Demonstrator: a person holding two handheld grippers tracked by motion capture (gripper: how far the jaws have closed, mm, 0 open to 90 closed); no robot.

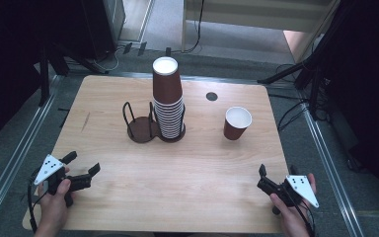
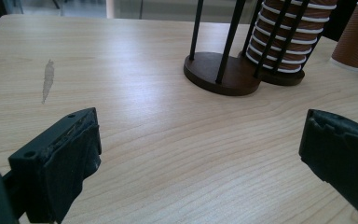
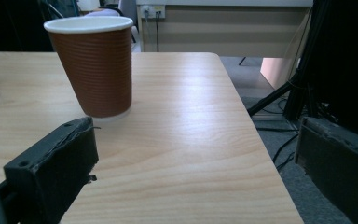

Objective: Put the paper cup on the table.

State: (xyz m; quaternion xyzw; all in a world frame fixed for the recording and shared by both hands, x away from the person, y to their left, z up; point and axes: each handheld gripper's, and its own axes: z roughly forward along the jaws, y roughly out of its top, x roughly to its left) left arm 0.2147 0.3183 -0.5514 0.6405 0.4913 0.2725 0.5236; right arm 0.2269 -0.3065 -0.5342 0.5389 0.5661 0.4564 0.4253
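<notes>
Black jaws of the left gripper (image 1: 84, 165) are spread wide at the near left of the wooden table (image 1: 108, 197), gripped by a hand (image 1: 54, 205) and holding nothing. The right gripper (image 1: 276, 174) is held at the near right, its jaws likewise spread and empty. A single brown paper cup (image 1: 237, 123) stands upright, well apart, far right of centre. The cup holder (image 1: 142, 128) has one bay bare; the other carries an inverted cup stack (image 1: 168, 101), whose top is cut off in the left gripper view.

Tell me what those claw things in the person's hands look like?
Both are black. The left gripper and right gripper each carry a grey three-cornered plate with small dark dots on top. Each has two chunky black jaws with worn pads. Thin black cables trail from them.
</notes>
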